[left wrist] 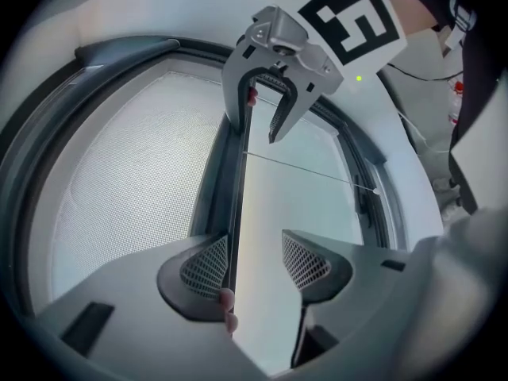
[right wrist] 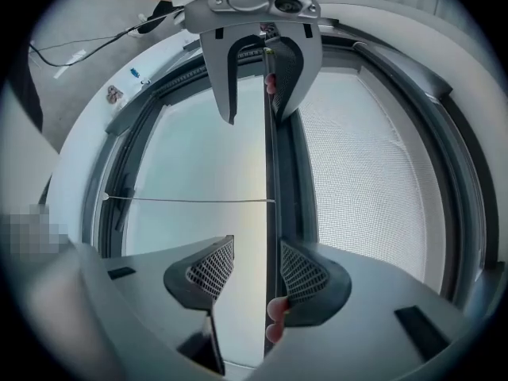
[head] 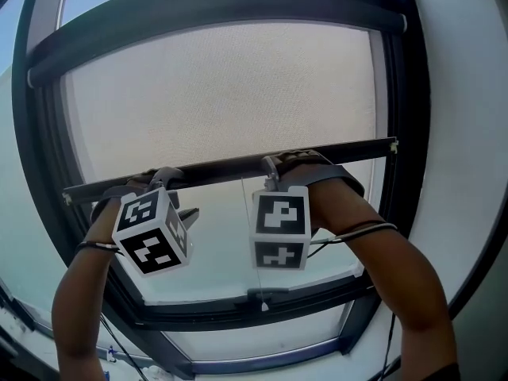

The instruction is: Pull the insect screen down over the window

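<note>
The insect screen [head: 222,94] hangs halfway down the window, and its dark bottom bar [head: 238,165] runs across the middle of the head view. Both grippers sit at that bar from below. My left gripper [head: 163,179] is open in the left gripper view [left wrist: 254,264], where the bar [left wrist: 236,205] passes between its jaws, close against the left one. My right gripper [head: 274,169] is open as well [right wrist: 255,272], with the bar [right wrist: 270,173] lying beside its right jaw. A thin pull cord [head: 252,236] drops from the bar to the lower frame.
The dark window frame [head: 413,173] surrounds the opening, with the roller housing [head: 222,22] at the top. Bare glass [head: 222,276] shows below the bar, down to the lower frame rail [head: 262,304]. Cables [head: 353,232] trail from the right gripper along the forearm.
</note>
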Motion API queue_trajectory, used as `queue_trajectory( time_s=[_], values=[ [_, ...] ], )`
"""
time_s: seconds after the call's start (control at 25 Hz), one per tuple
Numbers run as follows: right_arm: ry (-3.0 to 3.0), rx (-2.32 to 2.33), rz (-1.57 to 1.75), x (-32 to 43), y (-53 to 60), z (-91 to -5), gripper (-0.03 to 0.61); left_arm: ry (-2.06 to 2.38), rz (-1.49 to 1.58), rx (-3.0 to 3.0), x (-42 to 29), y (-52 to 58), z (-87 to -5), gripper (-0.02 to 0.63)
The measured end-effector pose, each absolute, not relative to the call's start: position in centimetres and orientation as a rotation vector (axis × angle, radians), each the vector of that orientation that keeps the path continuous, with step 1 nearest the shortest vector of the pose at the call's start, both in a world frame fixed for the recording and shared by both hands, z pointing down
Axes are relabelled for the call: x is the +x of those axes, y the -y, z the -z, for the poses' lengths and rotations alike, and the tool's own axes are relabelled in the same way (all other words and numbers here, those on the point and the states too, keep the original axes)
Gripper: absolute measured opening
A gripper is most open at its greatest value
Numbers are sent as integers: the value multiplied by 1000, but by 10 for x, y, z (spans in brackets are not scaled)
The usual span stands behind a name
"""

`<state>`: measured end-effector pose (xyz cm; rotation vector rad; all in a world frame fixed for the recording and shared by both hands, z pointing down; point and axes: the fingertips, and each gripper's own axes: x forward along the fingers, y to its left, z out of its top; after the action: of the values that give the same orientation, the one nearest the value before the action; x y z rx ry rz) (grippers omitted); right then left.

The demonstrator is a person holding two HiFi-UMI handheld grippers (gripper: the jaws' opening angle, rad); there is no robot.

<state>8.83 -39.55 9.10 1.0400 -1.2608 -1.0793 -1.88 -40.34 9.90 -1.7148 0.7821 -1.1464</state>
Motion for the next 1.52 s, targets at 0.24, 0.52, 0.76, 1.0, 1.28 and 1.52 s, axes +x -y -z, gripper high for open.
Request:
queue_trajectory(
  time_s=[0.24, 0.52, 0.76, 1.0, 1.28, 1.52],
  values=[
    [1275, 1051, 1059, 87, 391, -106, 186, -783, 1125, -1732, -20, 398, -113, 218],
    [1321, 986, 997, 89, 393, -149, 186, -732, 1183, -1773, -18, 401, -157, 218],
    [1331, 958, 971, 91, 393, -186, 186, -790, 1165, -1801, -14, 401, -192, 218],
    [1394, 925, 917, 93, 396, -221, 186, -751, 1178, -1848, -9, 406, -228, 218],
    [1500, 965, 904, 86, 393, -283, 186, -733, 1189, -1918, -11, 400, -292, 218],
    [1530, 961, 865, 90, 396, -317, 186, -749, 1210, -1924, -10, 403, -325, 218]
  ],
)
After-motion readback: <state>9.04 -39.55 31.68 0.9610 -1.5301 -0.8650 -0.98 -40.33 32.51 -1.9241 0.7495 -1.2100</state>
